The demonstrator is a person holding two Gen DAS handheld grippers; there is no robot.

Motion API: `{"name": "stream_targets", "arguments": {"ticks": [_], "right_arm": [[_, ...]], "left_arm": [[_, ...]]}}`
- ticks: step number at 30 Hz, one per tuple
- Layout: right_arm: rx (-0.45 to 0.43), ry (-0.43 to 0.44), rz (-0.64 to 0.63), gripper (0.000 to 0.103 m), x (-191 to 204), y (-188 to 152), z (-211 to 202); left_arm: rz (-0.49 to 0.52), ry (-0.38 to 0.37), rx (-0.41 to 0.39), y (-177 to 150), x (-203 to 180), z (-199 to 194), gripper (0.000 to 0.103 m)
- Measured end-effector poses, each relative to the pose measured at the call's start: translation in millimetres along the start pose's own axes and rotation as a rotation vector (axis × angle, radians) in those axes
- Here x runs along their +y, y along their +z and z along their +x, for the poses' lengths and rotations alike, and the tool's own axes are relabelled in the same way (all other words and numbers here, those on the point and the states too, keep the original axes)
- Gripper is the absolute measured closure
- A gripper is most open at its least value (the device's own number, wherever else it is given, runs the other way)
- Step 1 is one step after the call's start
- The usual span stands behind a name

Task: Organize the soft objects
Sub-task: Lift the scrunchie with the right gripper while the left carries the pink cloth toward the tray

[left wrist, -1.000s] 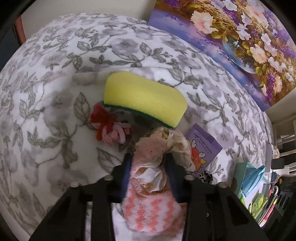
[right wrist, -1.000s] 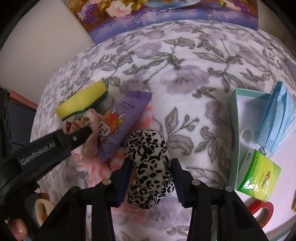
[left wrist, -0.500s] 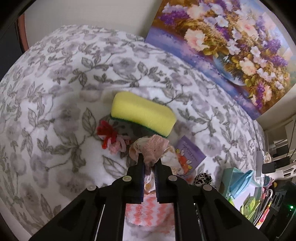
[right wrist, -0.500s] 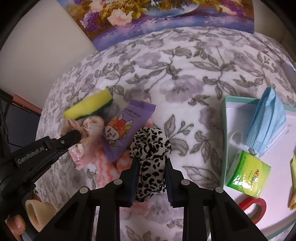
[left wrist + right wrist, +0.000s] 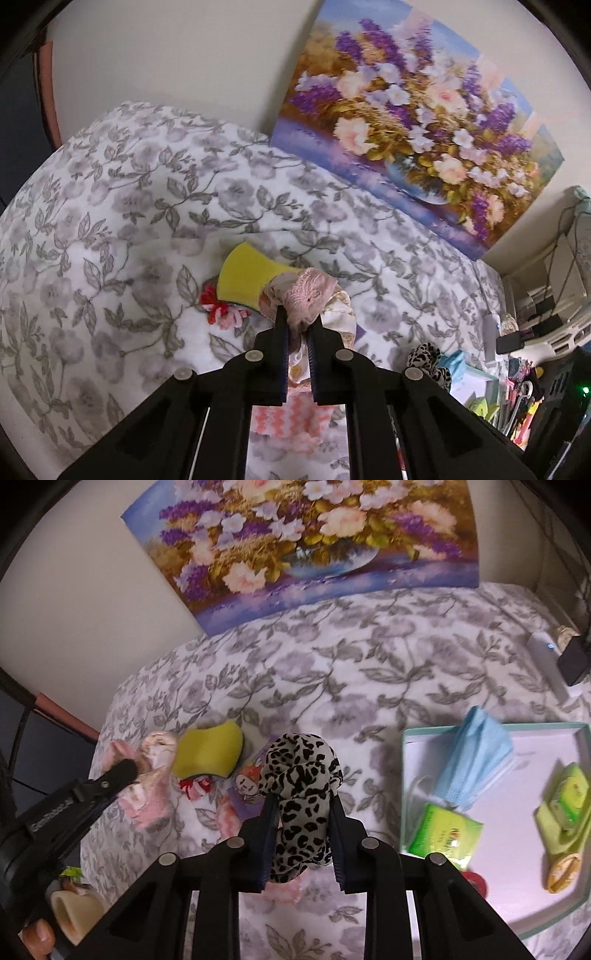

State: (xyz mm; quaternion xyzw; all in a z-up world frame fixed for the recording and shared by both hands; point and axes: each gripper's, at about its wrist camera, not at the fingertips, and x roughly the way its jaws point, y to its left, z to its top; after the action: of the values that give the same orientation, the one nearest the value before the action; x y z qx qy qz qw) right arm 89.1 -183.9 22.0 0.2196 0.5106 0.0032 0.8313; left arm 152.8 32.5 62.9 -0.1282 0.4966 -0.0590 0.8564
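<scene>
Holding one soft thing in each hand, you are at the carry stage of the sort: both pieces are off the bed and neither is put away yet. Your left gripper [image 5: 298, 325] has its jaws pinched nearly together on a thin fold of the pink lace scrunchie [image 5: 308, 295], which bunches above the tips and trails below them. Your right gripper [image 5: 302, 805] has its jaws clamped on the fatter leopard scrunchie [image 5: 299, 775], set wider apart because the roll of cloth fills them; both pairs have just been closing, with the cloth between them. Under the two grippers, on the flowered bedspread [image 5: 369, 672], the yellow sponge [image 5: 208, 753], a small red and pink hair tie [image 5: 221, 310], a purple packet [image 5: 245, 786] and a pink and white fuzzy sock [image 5: 284, 421] lie close together. Off to your right sits the shallow tray [image 5: 491, 871], where a blue face mask [image 5: 476, 757] and green tissue packs [image 5: 445, 830] already rest. My reading is that the tray is the goal, so next swing both loads over its rim to bare floor between those things, lower, then part the jaws. The lace fold is a slim hold and could slip if you jerk.
</scene>
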Motion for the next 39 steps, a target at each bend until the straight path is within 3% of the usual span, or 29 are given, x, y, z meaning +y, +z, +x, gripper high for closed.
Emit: {"name": "stream_targets", "arguments": {"ticks": [18, 30, 35, 39], "right_arm": [[-0.04, -0.197, 0.183, 0.076, -114, -7, -46], [-0.052, -0.244, 0.272, 0.076, -171, -22, -66], [0.012, -0.284, 0.311, 0.075, -192, -28, -47], [0.056, -0.279, 0.333, 0.075, -204, -33, -32]], "left_arm": [[0.177, -0.088, 0.042, -41, -92, -10, 0.094], [0.364, -0.123, 0.108, -86, -169, -1, 0.094], [0.466, -0.16, 0.171, -115, -202, 17, 0.094], [0.539, -0.147, 0.218, -137, -221, 37, 0.094]]}}
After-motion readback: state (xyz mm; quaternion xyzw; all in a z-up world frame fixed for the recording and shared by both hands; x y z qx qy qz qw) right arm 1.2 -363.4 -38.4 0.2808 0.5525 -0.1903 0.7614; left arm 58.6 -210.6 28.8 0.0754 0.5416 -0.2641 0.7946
